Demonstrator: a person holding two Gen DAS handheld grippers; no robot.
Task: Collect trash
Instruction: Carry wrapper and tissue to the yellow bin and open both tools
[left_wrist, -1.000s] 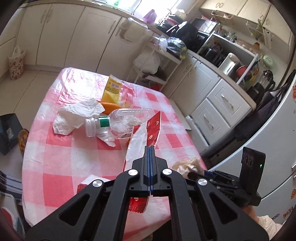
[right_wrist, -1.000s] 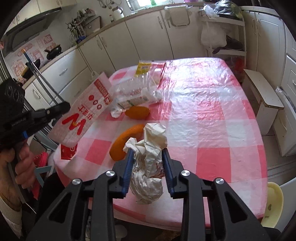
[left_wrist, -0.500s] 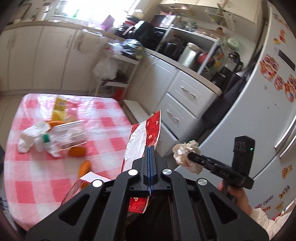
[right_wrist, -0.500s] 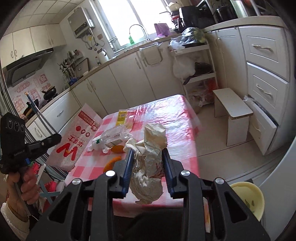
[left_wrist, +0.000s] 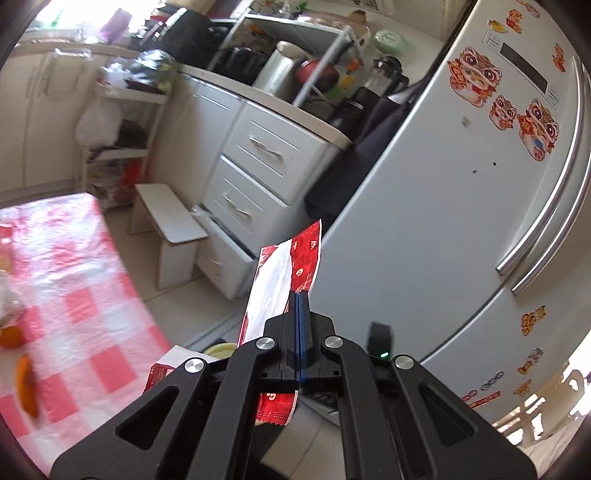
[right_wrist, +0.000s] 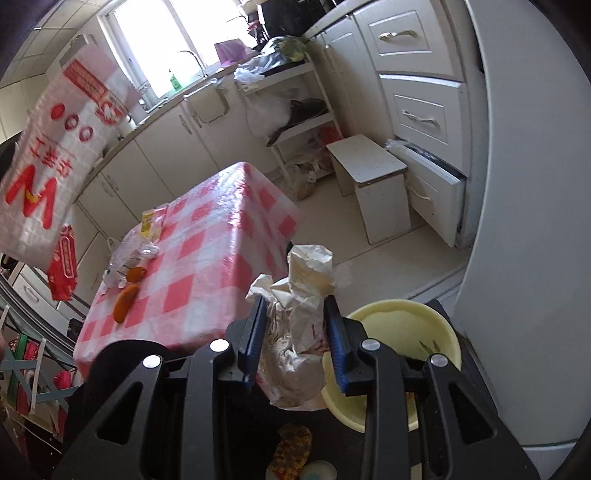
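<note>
Right gripper (right_wrist: 294, 334) clamps crumpled paper (right_wrist: 300, 317) just left of the yellow bin (right_wrist: 402, 328) – nearer than the left gripper (left_wrist: 298, 314), pinched shut on an upright red-and-white wrapper (left_wrist: 284, 280).

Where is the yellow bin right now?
In the right wrist view, the yellow bin sits on the floor at lower right, beside the white fridge, just past the crumpled paper held in the right gripper.

White cabinets (right_wrist: 417, 66), a small stool (right_wrist: 365, 162) and a sticker-covered fridge (left_wrist: 461, 192) surround a checked tabletop (right_wrist: 221, 236); the sunlit window (right_wrist: 151, 40) looks washed out.
</note>
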